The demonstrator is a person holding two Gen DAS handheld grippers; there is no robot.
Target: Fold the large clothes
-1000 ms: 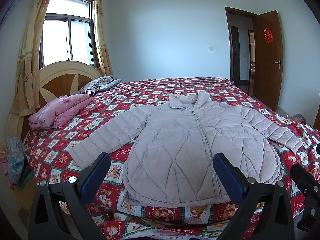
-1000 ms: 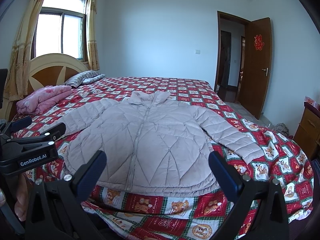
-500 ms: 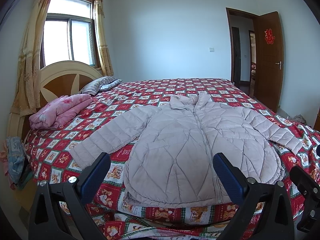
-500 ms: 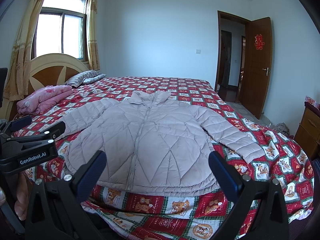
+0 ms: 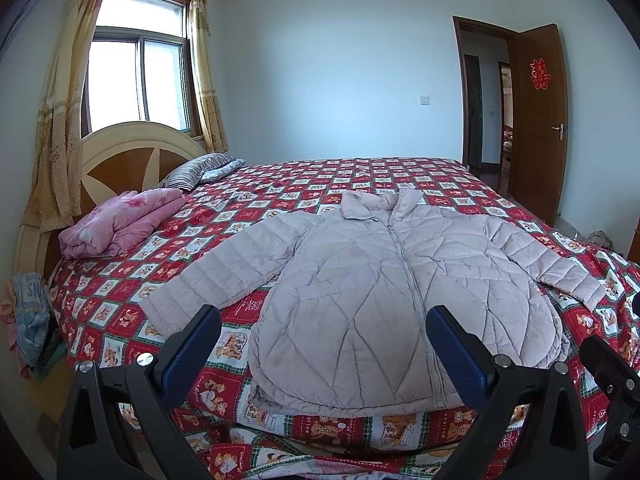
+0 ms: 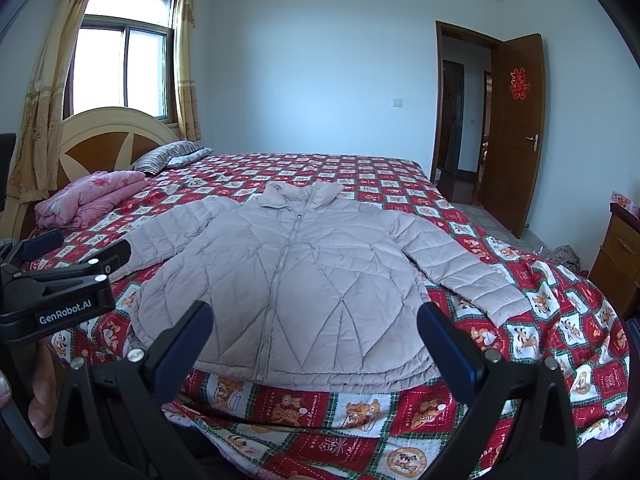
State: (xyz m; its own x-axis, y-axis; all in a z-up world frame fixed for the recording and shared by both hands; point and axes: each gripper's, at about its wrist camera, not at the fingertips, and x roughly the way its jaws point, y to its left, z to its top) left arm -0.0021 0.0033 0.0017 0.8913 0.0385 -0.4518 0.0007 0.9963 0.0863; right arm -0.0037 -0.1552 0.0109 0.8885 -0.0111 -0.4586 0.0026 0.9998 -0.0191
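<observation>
the pale lilac quilted puffer jacket [image 5: 372, 292] lies flat on the bed with the red, white and green patchwork cartoon quilt [image 5: 320, 172], front up and zipped. its long axis runs straight away from me: the hem is at the near edge of the bed, the collar at the far end, and both sleeves are spread out and angled down to the sides.

my left tongs [image 5: 320, 350] are spread wide with nothing between the blue pads [image 5: 188, 346]; they hang short of the bed edge, touching no cloth. through their gap i see the hem and the left half of the body, and the left sleeve cuff [image 5: 160, 308] lies just beyond the left pad, so that sleeve is the left hand's to take.

my right tongs [image 6: 314, 346] are just as wide apart and empty, also short of the bed. the zip line sits left of centre in their view, and the right sleeve cuff [image 6: 502, 300] lies up and to the right of the right pad, nearer this hand than the other.

i judge that no fold has begun. the first move looks like reaching forward over the hem, each hand to the sleeve on its own side, and bringing that sleeve in across the chest.
</observation>
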